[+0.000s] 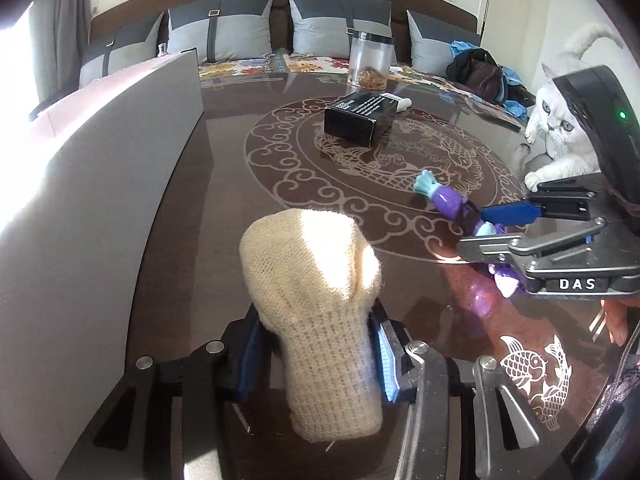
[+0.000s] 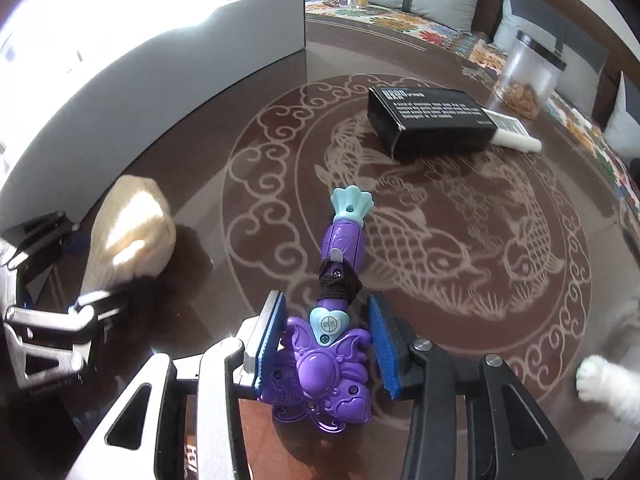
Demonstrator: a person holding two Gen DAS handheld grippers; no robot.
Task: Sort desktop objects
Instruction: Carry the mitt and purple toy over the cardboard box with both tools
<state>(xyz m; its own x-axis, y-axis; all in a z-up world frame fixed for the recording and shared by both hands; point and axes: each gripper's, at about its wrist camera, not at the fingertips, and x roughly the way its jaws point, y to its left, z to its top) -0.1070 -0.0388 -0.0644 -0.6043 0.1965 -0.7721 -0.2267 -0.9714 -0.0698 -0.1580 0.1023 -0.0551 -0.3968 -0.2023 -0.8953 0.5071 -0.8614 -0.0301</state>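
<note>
A cream knitted mitt (image 1: 320, 280) stands upright between the blue pads of my left gripper (image 1: 320, 360), which is shut on its lower part. In the right wrist view the mitt (image 2: 132, 232) is at the left, sunlit. A purple toy wand (image 2: 320, 360) with a teal fan-shaped tip and a dark cord wound round its handle lies lengthwise between the blue pads of my right gripper (image 2: 326, 344); both pads press on its wide purple head. From the left wrist view, the right gripper (image 1: 476, 230) holds the wand (image 1: 444, 200) tilted over the dark patterned table (image 1: 280, 184).
A black box (image 2: 432, 120) lies mid-table with a white tube (image 2: 516, 142) behind it. A clear jar (image 1: 370, 62) stands at the far edge. A tall grey panel (image 1: 100, 180) walls the left side. A white cat (image 1: 560, 136) sits at the right edge, one paw (image 2: 600, 376) on the table.
</note>
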